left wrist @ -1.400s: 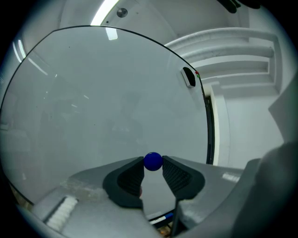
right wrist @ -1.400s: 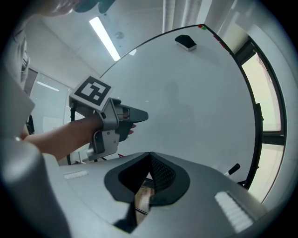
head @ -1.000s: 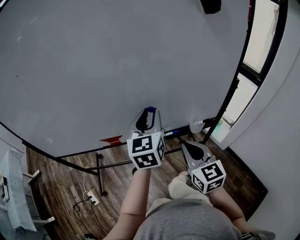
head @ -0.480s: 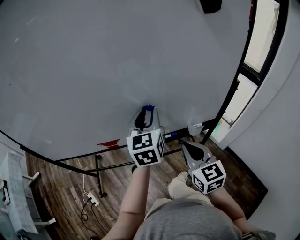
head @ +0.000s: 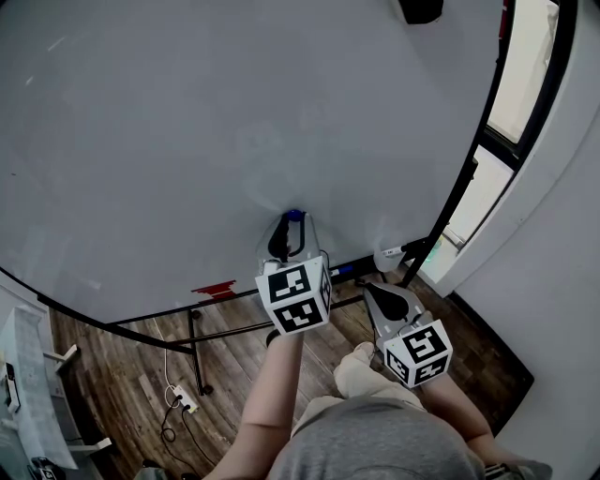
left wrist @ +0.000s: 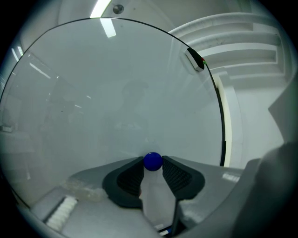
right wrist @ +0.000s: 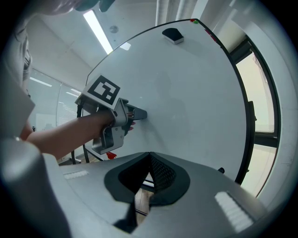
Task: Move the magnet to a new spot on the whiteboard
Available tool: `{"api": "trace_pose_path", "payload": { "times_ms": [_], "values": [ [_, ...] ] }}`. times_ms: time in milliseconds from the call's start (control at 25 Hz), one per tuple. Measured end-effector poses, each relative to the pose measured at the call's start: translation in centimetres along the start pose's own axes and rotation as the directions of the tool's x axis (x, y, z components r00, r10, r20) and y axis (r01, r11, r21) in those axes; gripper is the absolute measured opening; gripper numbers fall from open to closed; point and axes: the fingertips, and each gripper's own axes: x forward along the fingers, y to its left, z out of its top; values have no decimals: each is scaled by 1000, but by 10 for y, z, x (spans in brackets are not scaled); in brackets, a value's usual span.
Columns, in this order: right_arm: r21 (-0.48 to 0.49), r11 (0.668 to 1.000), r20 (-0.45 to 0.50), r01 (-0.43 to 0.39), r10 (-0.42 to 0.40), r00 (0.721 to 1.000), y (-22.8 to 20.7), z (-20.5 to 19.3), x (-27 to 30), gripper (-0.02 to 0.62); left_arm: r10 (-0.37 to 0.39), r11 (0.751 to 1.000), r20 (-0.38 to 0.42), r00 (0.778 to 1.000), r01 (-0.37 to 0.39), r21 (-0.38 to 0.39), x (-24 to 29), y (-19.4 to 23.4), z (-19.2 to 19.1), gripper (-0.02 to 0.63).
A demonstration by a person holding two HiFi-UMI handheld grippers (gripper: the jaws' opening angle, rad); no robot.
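Note:
A small blue ball-shaped magnet [left wrist: 152,161] sits between the tips of my left gripper [left wrist: 152,163], both dark pads closed against its sides. In the head view the magnet [head: 296,216] is right at the face of the big whiteboard [head: 187,141], low down and right of centre. The left gripper [head: 293,221] points at the board. I cannot tell whether the magnet touches the board [left wrist: 116,93]. My right gripper [head: 369,287] hangs lower and to the right, off the board. Its jaws [right wrist: 149,155] are shut with nothing between them.
A black eraser [head: 421,11] sticks to the board's top right. A marker [head: 394,249] and a red object [head: 214,289] lie along the bottom ledge. The board's black stand [head: 197,347] rests on wood flooring by a power strip [head: 185,397]. A dark window frame [head: 466,192] runs down the right.
My left gripper has edged a little toward and up the board with the magnet still in its tips. The right gripper has stayed where it was.

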Motion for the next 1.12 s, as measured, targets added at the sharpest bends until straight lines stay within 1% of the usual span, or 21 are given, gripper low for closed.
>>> {"api": "trace_pose_path", "payload": {
  "times_ms": [240,800,1120],
  "values": [
    [5,1000,-4,-2,2,1000,0,-2,0,3,8,1000,9,1000,-8,2,-1,0,0,133],
    [4,1000,0,-9,9,1000,3,0,2,3,-10,1000,7,1000,10,-8,-1,0,0,133],
    [4,1000,6,-23,23,1000,13,0,3,3,-37,999,-16,999,37,-6,-21,2,-12,132]
  ]
}}
